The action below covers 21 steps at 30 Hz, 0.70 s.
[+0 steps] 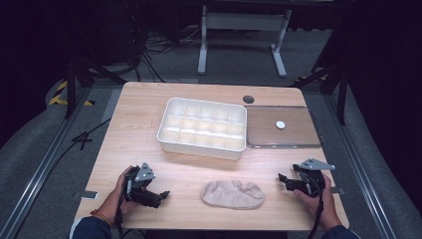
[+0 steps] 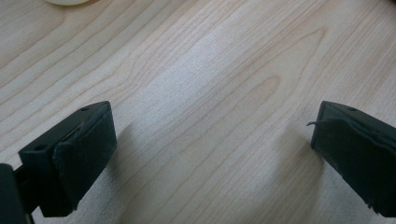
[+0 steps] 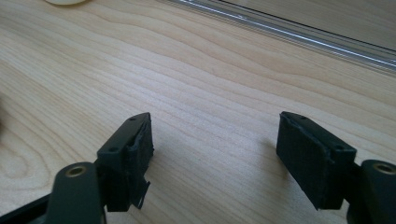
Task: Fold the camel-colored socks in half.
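Observation:
A beige, crumpled sock-like cloth [image 1: 233, 194] lies on the wooden table near its front edge, between the two hands. My left gripper [image 1: 158, 195] rests low on the table to the cloth's left, its jaws pointing toward it. In the left gripper view, the left gripper [image 2: 212, 140] stands open over bare wood with nothing between its pads. My right gripper [image 1: 282, 181] sits to the cloth's right and points left. In the right gripper view, the right gripper [image 3: 215, 144] is open too, with only tabletop between its jaws.
A white box with several compartments [image 1: 202, 128] stands at the table's middle. Beside it on the right lies a clear flat lid [image 1: 298, 139] with a white round knob [image 1: 280, 125]; its rim [image 3: 289, 32] crosses the right gripper view. A dark cable hole [image 1: 248, 99] sits behind.

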Motion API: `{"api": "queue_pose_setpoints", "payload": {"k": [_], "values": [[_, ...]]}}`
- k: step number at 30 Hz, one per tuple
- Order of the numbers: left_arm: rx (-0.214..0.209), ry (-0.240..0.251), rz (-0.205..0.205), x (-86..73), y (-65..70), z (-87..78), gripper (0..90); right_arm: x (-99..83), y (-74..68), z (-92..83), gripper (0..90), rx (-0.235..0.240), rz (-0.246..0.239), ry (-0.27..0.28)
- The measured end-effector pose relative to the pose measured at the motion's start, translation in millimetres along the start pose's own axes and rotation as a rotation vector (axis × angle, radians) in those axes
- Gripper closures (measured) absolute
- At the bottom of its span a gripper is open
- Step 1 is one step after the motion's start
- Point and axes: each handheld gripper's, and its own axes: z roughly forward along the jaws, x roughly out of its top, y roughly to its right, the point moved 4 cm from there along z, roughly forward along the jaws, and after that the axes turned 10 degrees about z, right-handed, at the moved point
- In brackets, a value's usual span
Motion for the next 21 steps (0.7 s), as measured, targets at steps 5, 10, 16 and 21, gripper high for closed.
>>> {"api": "queue_pose_setpoints", "payload": {"k": [5,10,16,21], "values": [[-0.006,0.0,0.005,0.0,0.1,0.0,0.4,-0.2,0.6,-0.1,25.4,-0.008,0.003,0.0],[-0.024,0.002,0.03,0.3,-1.8,0.5,0.4,-0.8,-2.6,-2.9,27.6,0.023,0.012,-0.003],[-0.023,0.003,0.022,-0.7,-1.5,-0.3,0.4,4.2,-15.9,-7.7,33.1,0.052,-0.014,0.028],[-0.02,0.004,0.023,-1.5,-1.8,-0.9,0.4,11.5,-37.9,-12.7,40.2,0.119,-0.048,0.058]]}}
